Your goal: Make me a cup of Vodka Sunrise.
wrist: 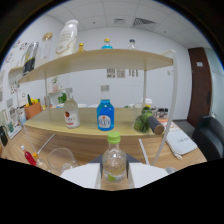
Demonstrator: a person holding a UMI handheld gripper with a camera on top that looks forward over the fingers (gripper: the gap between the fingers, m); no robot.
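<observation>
A small clear bottle with a green cap (114,159) stands upright between my two white fingers (82,176), which press on its lower body from both sides; my gripper (114,178) is shut on it. Yellowish liquid shows low in the bottle. Just ahead, on the lower board of a wooden shelf (90,123), stand a blue bottle (105,115) and a clear bottle with a red label (71,114). An empty clear glass (62,158) stands to the left of my left finger, on the wooden table.
The shelf's top board (100,59) carries a big white bottle (67,37) and several small bottles. A green plant (143,122) and a dark cylinder (156,125) sit at the shelf's right end. A red item (30,158) lies left of the glass. White papers (181,142) and a black chair (210,136) are on the right.
</observation>
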